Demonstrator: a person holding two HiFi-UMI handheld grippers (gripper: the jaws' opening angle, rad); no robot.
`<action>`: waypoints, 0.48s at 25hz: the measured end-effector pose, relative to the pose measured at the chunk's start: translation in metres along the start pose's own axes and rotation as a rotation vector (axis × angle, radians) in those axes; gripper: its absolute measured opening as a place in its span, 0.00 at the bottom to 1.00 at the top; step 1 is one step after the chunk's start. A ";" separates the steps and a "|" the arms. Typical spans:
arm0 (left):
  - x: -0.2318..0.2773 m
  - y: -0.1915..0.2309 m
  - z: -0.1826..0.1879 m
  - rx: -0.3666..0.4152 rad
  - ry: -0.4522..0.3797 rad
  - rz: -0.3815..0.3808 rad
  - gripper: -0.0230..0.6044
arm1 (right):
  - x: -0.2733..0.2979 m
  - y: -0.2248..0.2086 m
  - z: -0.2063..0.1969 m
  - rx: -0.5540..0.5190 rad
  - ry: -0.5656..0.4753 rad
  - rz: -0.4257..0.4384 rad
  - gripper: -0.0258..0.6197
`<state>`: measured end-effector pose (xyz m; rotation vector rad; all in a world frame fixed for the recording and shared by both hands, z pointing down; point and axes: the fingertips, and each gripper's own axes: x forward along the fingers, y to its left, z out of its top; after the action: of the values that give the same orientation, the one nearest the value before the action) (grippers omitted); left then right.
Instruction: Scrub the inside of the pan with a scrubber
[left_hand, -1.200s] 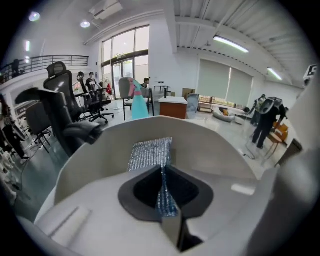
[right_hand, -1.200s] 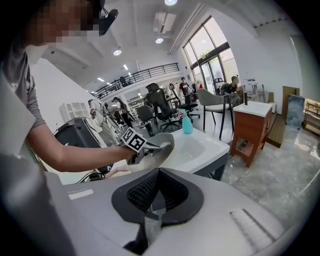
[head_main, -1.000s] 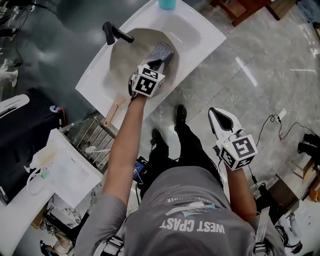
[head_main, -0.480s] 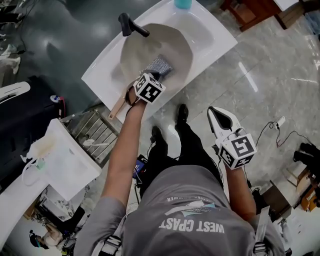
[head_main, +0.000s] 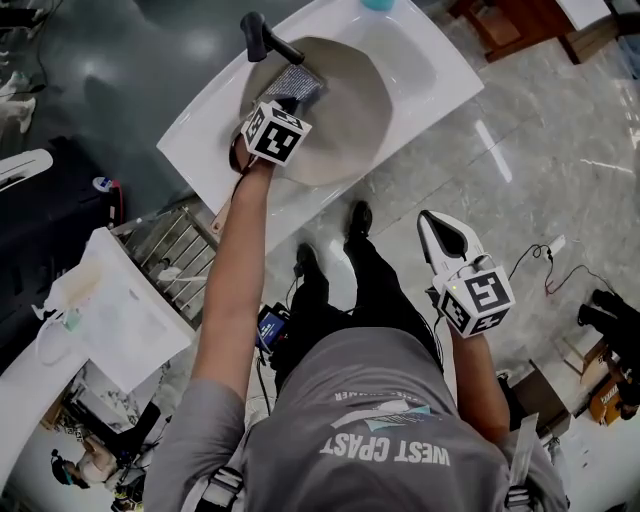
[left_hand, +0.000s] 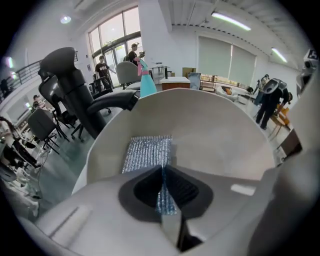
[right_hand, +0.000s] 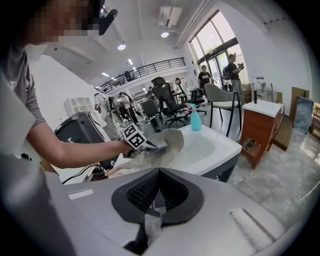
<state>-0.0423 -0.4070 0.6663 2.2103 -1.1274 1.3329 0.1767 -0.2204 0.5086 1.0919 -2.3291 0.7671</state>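
**Scrub under way: scrubber at the pan's 10 o'clock, below the faucet**

Left gripper (head_main: 284, 104): jaws nearly together, clamped on the near edge of the silver mesh scrubber (head_main: 294, 84). The left gripper view shows the mesh pinched between the pads, with the rest spread flat beyond the tips. The edge grip leaves the broad face free to lie on the pan. That is judged to be the reason for the hold.

Pan (head_main: 335, 120): pale and round, lying in the bowl of the white sink (head_main: 195, 150), open side up and seemingly tipped toward the person. In the head view the scrubber sits on the inner surface at about 10 o'clock from the pan's centre. It is close to the rim wall and just below the black faucet (head_main: 262, 38). The gripper points steeply down, so pressure likely goes into the pan, not along it.

Right gripper (head_main: 435, 228): jaws closed, nothing between them. It hangs over the floor at about 5 o'clock from the pan, well apart from the sink. Judged parked: the bowl braces the pan, so no second hold is in use.

Teal bottle (head_main: 378, 4): at the sink's 12 o'clock edge, untouched.

Judgement: mid-task. The scrubber is not on the pan's centre or its 3 o'clock side now. Risk: the pan shifts in the bowl under one-handed pressure.
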 end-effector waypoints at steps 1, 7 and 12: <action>0.003 0.001 0.007 -0.002 -0.009 -0.003 0.07 | -0.001 -0.004 -0.001 0.004 0.002 -0.006 0.04; 0.022 -0.031 0.045 0.010 -0.060 -0.095 0.07 | -0.006 -0.019 -0.007 0.031 0.001 -0.035 0.04; 0.029 -0.084 0.060 0.055 -0.064 -0.206 0.07 | -0.010 -0.027 -0.007 0.044 -0.005 -0.046 0.04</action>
<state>0.0648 -0.4034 0.6701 2.3505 -0.8660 1.2282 0.2052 -0.2246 0.5158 1.1637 -2.2933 0.8031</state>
